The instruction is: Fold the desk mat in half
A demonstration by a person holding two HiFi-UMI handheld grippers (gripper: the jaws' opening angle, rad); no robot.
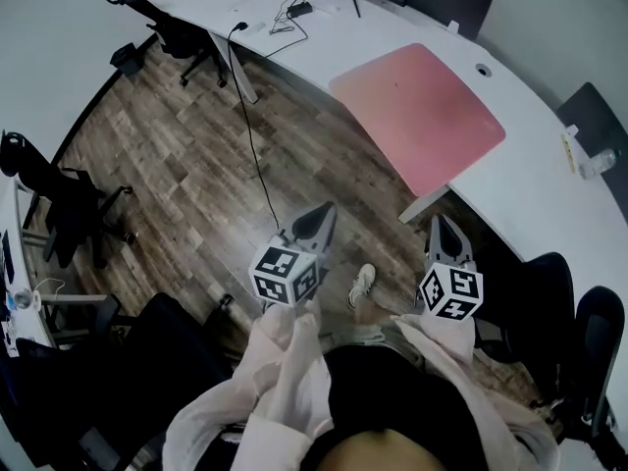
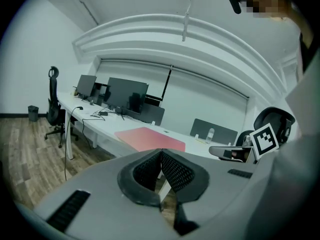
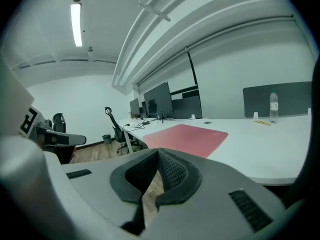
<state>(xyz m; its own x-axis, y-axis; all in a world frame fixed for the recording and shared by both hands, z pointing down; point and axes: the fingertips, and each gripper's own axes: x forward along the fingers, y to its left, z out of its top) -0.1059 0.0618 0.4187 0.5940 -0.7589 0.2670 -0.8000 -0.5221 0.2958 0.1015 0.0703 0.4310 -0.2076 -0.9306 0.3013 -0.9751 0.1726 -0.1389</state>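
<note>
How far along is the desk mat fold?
Done: nothing; the pink desk mat lies flat and unfolded on the white desk. In hand: nothing; left gripper and right gripper are both shut and empty, held over the floor, short of the desk. To do: reach the mat, grip an edge, fold it in half.

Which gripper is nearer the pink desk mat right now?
Right. The right gripper is held just short of the near edge of the desk mat, off the desk; the left gripper is further out over the wood floor. Both are shut, neither touching it.
</note>
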